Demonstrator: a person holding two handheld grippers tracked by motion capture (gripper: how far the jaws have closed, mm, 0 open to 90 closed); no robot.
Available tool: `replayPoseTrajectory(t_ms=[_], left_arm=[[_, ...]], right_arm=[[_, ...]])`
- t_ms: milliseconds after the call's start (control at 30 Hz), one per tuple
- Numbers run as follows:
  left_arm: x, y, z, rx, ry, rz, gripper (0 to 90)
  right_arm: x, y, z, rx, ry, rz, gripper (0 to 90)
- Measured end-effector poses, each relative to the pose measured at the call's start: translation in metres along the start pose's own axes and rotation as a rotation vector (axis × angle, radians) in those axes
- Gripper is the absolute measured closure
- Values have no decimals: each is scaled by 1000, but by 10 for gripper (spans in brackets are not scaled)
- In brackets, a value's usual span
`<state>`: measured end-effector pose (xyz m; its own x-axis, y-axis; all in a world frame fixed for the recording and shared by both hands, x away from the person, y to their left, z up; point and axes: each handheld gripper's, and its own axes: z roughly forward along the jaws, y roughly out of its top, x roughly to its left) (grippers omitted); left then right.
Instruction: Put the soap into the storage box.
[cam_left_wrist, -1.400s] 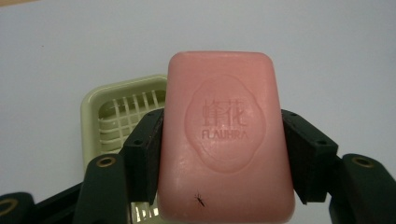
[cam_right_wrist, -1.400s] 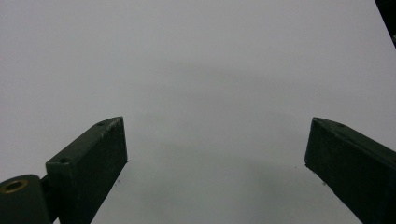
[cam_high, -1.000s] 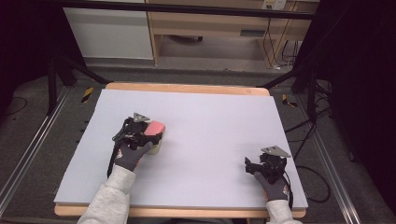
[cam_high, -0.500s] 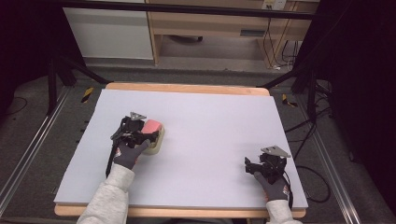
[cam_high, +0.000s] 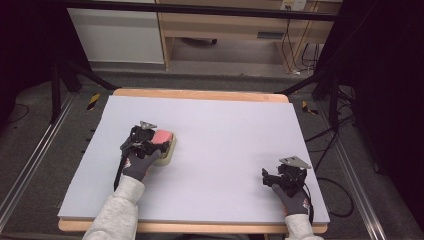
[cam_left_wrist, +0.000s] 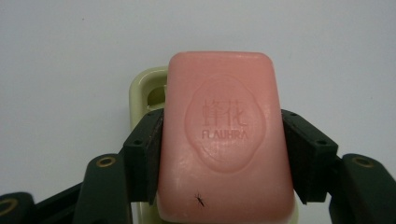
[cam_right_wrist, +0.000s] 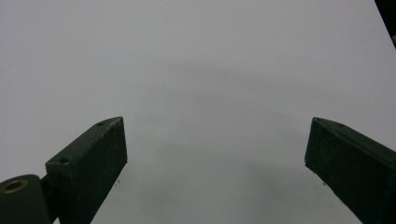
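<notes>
Pink soap bar (cam_left_wrist: 224, 140) sits clamped in your left gripper (cam_high: 150, 142), over the pale yellow soap dish (cam_high: 167, 155). Your right gripper (cam_high: 280, 177), well right of the dish, rests low with jaws spread wide.

High view: the pale grey rectangular desk (cam_high: 210, 150) is evenly lit from above; its surroundings fall to near black at both sides. Image soft, low resolution. Left gripper view: the pink embossed soap bar (cam_left_wrist: 224, 135) is sharp, with mild sheen and no glare. Right gripper view: faint, diffuse shadows on the desk surface; the corners darken slightly.
</notes>
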<state>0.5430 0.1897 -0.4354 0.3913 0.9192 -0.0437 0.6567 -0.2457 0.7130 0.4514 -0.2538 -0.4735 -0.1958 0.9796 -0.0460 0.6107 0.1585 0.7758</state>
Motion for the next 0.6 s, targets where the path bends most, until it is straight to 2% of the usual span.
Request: replayPoseTrajectory(t_ms=[600], left_arm=[[0, -5, 11, 28, 19, 7, 372]], right_arm=[[0, 0, 0, 1, -1, 0, 60]])
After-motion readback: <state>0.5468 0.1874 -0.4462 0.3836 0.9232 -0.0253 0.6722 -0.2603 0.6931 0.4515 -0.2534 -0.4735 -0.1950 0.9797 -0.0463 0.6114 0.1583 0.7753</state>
